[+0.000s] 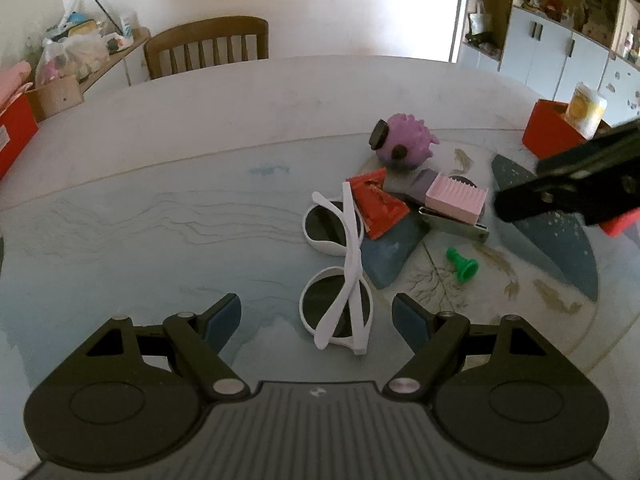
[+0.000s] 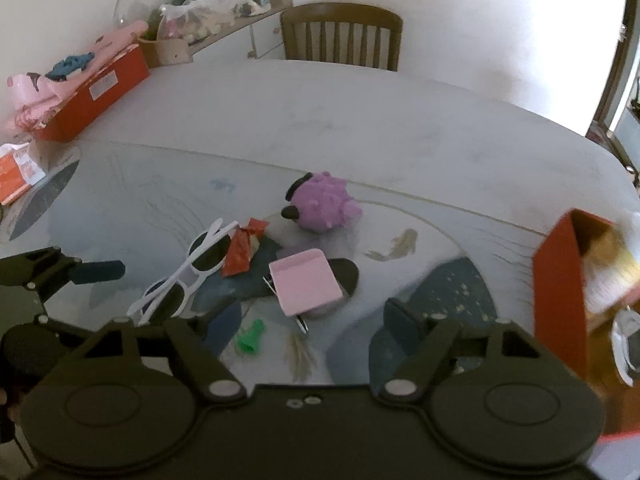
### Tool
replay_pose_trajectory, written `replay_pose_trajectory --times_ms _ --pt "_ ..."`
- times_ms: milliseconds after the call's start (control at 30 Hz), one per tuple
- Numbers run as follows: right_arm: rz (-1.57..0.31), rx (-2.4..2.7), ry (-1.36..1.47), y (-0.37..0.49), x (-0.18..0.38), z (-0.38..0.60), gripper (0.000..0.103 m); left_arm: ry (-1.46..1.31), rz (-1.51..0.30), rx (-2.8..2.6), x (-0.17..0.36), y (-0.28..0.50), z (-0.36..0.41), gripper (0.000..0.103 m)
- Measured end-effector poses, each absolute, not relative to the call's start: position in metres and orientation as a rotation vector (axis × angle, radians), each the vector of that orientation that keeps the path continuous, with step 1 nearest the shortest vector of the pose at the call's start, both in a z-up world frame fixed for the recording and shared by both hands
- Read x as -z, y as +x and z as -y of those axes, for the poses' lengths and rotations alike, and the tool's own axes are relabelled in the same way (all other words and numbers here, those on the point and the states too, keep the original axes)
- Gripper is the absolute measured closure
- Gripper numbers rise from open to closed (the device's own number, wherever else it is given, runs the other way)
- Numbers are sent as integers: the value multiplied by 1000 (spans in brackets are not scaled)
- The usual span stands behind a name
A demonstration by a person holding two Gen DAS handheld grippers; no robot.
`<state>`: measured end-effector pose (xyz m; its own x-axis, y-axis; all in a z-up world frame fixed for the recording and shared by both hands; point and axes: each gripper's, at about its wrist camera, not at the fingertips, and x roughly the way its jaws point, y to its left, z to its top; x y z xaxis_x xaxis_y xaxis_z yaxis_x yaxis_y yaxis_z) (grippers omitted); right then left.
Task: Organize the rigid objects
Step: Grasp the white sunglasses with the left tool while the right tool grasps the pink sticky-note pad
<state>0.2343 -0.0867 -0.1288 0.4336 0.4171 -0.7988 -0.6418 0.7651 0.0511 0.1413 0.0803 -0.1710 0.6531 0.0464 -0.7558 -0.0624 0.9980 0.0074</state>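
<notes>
White sunglasses lie folded on the table, their near lens between the fingers of my left gripper, which is open and not touching them. Behind them are a red packet, a pink brush on a metal clip, a purple spiky toy and a small green piece. My right gripper hangs open over the green piece and the near edge of the pink brush, holding nothing. The sunglasses lie to its left.
A red box with a packet inside stands at the right of the table. Another red box and pink cloth sit at the far left. A wooden chair stands behind the table, next to a cluttered shelf.
</notes>
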Motion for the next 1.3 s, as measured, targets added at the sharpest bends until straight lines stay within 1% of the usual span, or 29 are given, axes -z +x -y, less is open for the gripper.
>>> replay_pose_trajectory --times_ms 100,200,267,333,367,500,567,633,667,733,833,1067,1300 --pt "-912 -676 -297 238 133 80 34 -8 -856 -67 174 143 -79 20" --pt "-925 -673 -306 244 141 74 39 -22 -853 -64 176 143 -80 24" --pt "-928 -671 -308 245 143 73 41 -22 -845 -63 175 143 -79 28" --pt "-929 -669 -322 246 145 70 41 -20 -839 -58 175 143 -78 35" --pt "-929 -669 -322 246 145 70 41 -22 -836 -57 174 143 -78 37" --pt "-930 -660 -329 249 149 68 45 -19 -827 -52 173 145 -77 53" --pt "-931 -661 -328 249 149 68 46 -20 -829 -52 173 148 -77 56" --pt "-932 -663 -331 249 151 66 48 -15 -827 -43 173 150 -76 59" --pt "-932 -665 -331 249 151 66 50 -10 -826 -39 173 151 -76 59" --pt "-927 -662 -332 249 151 66 51 -3 -822 -34 173 152 -75 63" --pt "-922 -650 -333 249 151 66 58 6 -821 -32 173 153 -73 63" --pt "-889 -652 -333 246 144 69 60 -3 -827 -32 173 155 -73 64" --pt "-871 -649 -307 239 131 77 60 -73 -839 -34 165 156 -80 64"
